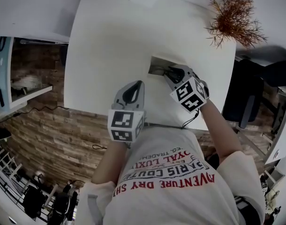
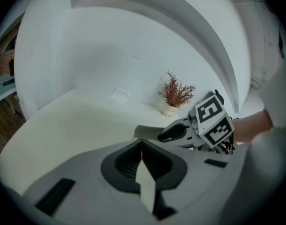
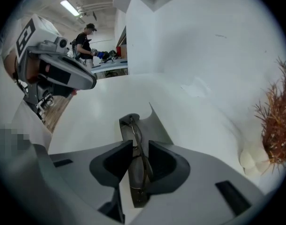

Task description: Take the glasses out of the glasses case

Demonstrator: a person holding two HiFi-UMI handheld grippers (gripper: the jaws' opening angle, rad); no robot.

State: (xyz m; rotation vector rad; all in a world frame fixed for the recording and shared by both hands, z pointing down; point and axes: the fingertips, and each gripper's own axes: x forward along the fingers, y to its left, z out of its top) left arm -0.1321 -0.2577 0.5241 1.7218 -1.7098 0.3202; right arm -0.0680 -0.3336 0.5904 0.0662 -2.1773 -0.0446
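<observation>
A white table [image 1: 105, 41] fills the head view above a wood-plank floor, with a dried plant [image 1: 234, 15] at its 1 o'clock edge. The open glasses case [image 1: 157, 65] lies toward 3 o'clock. My right tongs [image 1: 173, 73] reach into it from 5 o'clock, and my left tongs [image 1: 132, 88] are at the case's 7 o'clock, near it but apart. The glasses themselves are hidden here under the right tongs. In the left gripper view my left jaws meet at the tips with nothing I can see between them. The case's pale edge shows just past them at 12 o'clock and the right tongs are at 2 o'clock, but no glasses show here either. Only the right gripper view shows the glasses [image 3: 136, 165]: folded, thin wire-framed and edge-on. They run from the case at 12 o'clock back between my right jaws, which stand wide apart on either side, the pads not pressing as far as I can make out. That view alone also shows a person at a bench far off at 10 o'clock. My worry is that nothing holds the case, so if I close and lift, it may ride up or slide along with the frame. Closing on so thin an edge-on frame could also twist it, pinch a lens or let it slip out.
</observation>
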